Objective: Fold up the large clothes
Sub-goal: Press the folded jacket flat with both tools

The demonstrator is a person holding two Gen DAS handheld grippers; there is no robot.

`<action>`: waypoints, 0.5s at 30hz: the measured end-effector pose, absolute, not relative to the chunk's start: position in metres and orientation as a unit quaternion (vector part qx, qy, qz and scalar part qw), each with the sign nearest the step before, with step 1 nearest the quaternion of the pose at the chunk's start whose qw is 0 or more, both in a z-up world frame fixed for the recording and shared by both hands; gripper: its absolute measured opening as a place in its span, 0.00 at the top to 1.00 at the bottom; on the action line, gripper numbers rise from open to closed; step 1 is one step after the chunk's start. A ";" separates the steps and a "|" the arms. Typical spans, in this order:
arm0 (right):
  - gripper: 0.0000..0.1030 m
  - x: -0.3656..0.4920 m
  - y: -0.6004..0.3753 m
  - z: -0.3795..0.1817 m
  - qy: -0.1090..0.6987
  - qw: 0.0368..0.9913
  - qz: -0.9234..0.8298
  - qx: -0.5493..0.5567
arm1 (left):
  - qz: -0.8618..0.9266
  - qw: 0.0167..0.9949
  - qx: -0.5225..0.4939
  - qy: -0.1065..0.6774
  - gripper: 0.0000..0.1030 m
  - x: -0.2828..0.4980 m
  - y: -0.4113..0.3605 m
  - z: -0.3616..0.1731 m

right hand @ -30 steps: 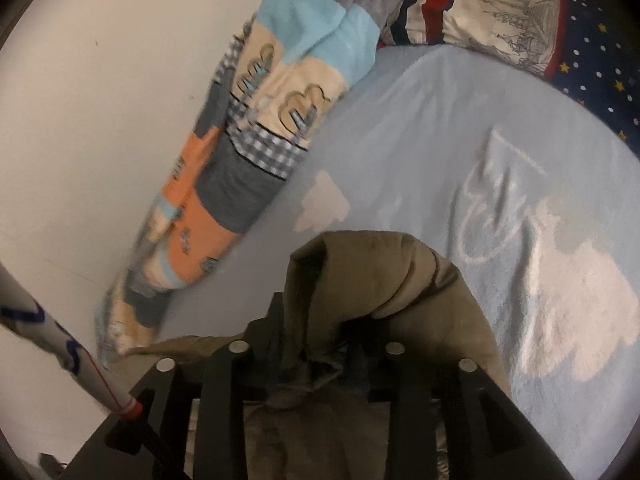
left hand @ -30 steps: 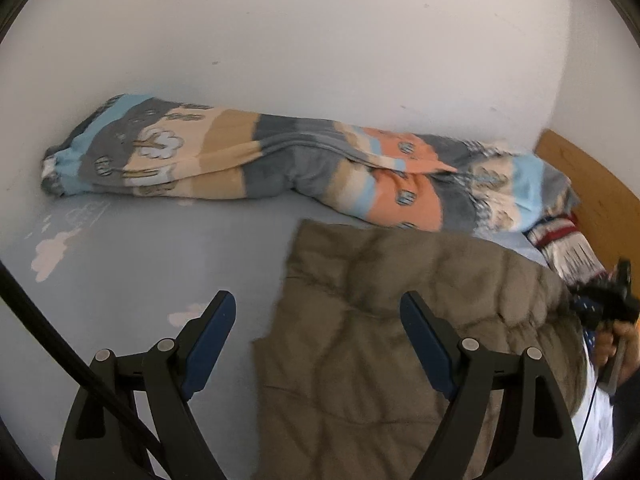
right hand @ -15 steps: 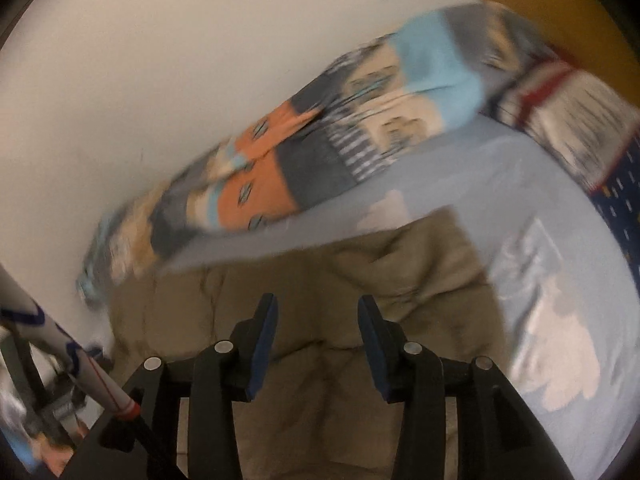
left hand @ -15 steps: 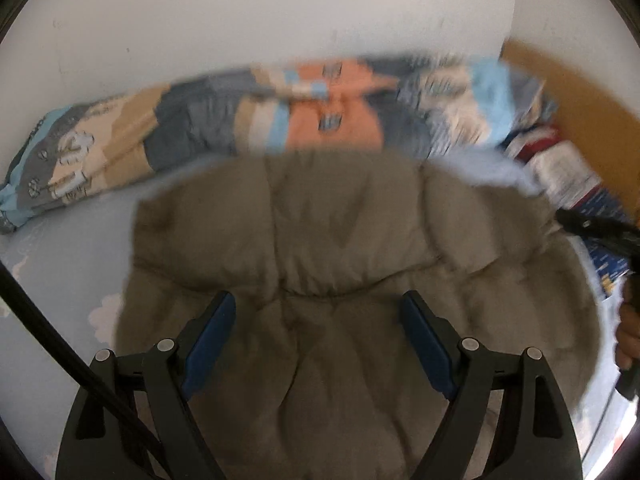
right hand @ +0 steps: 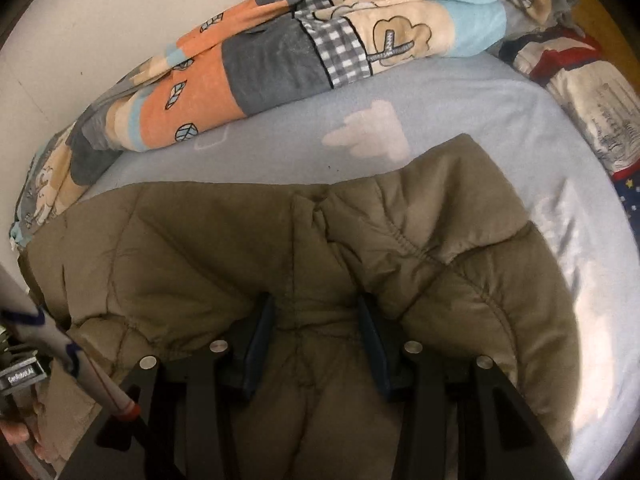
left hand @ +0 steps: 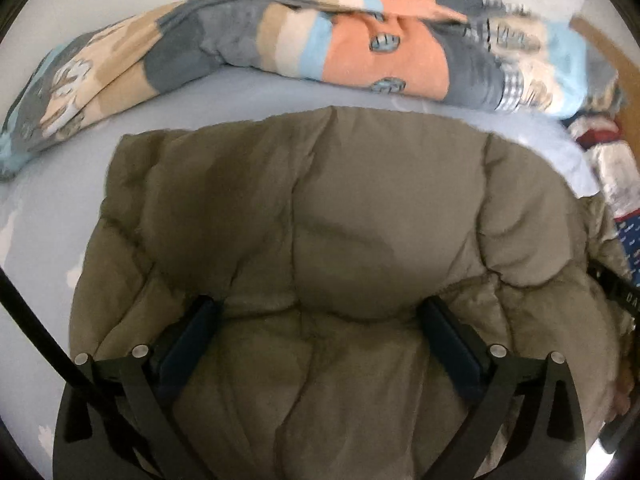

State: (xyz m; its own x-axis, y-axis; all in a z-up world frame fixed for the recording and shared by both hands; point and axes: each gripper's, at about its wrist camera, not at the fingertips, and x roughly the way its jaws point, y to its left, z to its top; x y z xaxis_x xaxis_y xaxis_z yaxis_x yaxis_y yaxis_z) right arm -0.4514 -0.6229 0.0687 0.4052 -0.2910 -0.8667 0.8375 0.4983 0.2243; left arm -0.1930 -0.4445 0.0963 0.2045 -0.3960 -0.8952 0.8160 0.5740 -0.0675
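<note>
An olive-brown puffy jacket (left hand: 360, 208) lies spread on the light blue bed sheet (left hand: 60, 208). My left gripper (left hand: 318, 306) points down onto it. Its jaws are opening wide, and the blue pads (left hand: 188, 340) sink into the padding without pinching it. In the right wrist view the same jacket (right hand: 200, 248) fills the lower half. My right gripper (right hand: 314, 300) stands partly open, fingers pushed into the jacket. A ridge of fabric rises between the pads (right hand: 260, 328), which do not clamp it.
A rolled patchwork blanket (left hand: 384, 52) lies along the white wall behind the jacket. Pillows (right hand: 592, 92) and a wooden headboard (left hand: 612, 56) are at the right. Bare sheet (right hand: 460, 112) with white cloud prints lies beyond the jacket. A hand (right hand: 16, 436) shows at the lower left edge.
The right gripper let go of the bunched jacket it held a second ago. The jacket now lies flat. Both grippers came down onto it, and the left jaws stand wider.
</note>
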 end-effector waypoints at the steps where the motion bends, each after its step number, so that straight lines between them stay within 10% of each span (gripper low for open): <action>1: 0.55 -0.458 -0.615 0.078 0.396 0.769 -0.369 0.339 | -0.416 0.749 0.204 0.474 0.03 -0.197 -0.430 0.104; 15: 0.51 -0.555 -0.467 0.145 0.292 0.786 -0.403 0.368 | -0.367 0.834 0.113 0.395 0.02 -0.262 -0.237 0.147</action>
State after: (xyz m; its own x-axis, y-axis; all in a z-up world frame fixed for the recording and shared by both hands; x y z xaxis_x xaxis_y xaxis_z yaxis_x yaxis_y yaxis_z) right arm -0.5552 -0.4675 0.1451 0.5052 -0.4187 -0.7546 0.8476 0.4051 0.3426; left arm -0.2622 -0.2372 0.1466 0.4175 -0.5238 -0.7425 0.7019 0.7049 -0.1026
